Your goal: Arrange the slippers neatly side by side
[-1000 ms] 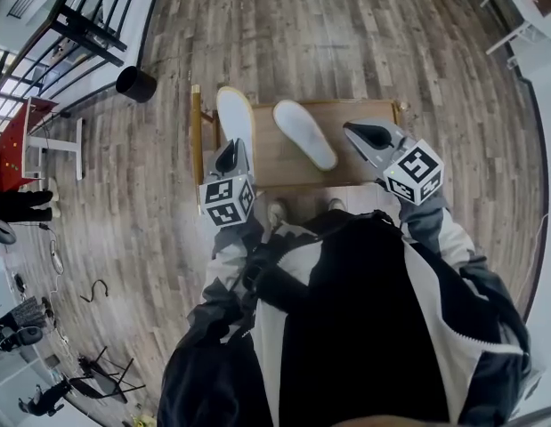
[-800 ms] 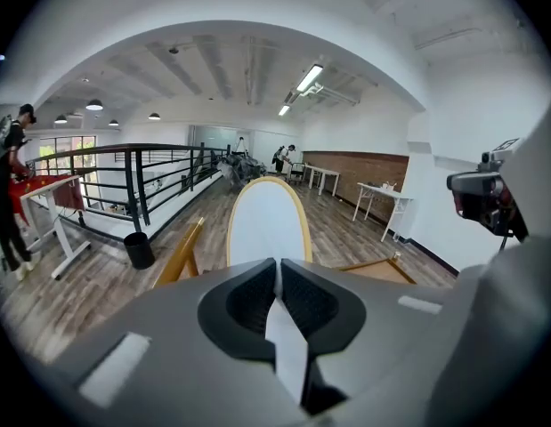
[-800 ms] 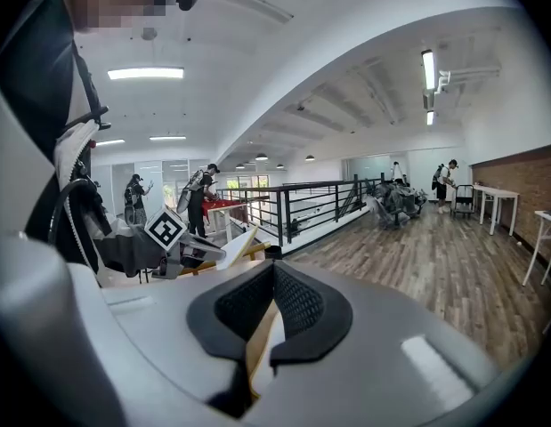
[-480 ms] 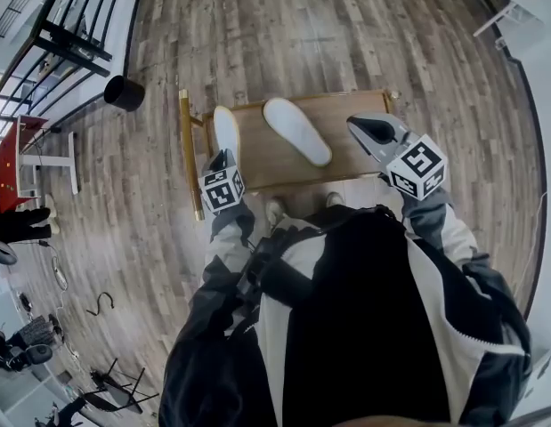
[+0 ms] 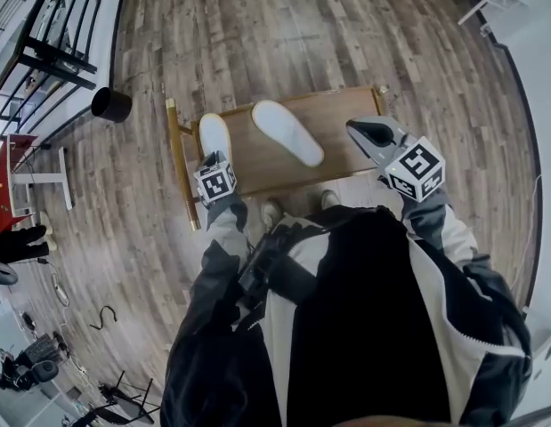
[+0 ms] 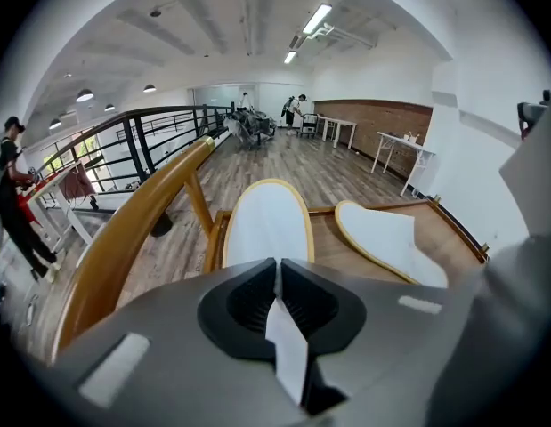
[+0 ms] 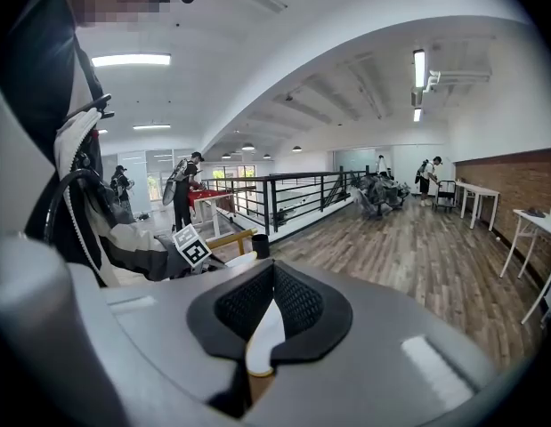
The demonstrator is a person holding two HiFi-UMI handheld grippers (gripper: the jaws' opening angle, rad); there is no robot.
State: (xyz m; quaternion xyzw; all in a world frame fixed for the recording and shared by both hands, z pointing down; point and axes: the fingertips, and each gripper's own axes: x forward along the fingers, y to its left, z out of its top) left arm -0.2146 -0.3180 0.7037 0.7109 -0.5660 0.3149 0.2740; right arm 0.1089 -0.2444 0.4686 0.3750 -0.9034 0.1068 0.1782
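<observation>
Two white slippers with yellow edging are at a low wooden table (image 5: 346,118). My left gripper (image 5: 214,162) is shut on the heel edge of the left slipper (image 5: 213,135), which points away from me at the table's left end. In the left gripper view that slipper (image 6: 266,216) stretches ahead of the gripper (image 6: 277,269). The second slipper (image 5: 287,132) lies slantwise on the middle of the table, also visible in the left gripper view (image 6: 386,238). My right gripper (image 5: 373,134) hovers over the table's right end, shut with nothing in it (image 7: 273,274).
A wooden rail (image 5: 176,163) runs along the table's left side (image 6: 137,229). A black bin (image 5: 110,104) stands on the plank floor at the left, near a black railing (image 5: 44,56). The person's shoes (image 5: 273,210) are at the table's near edge. People stand far off.
My left gripper has come down with the left slipper toward the table's left end. The second slipper and the right gripper have stayed about where they were.
</observation>
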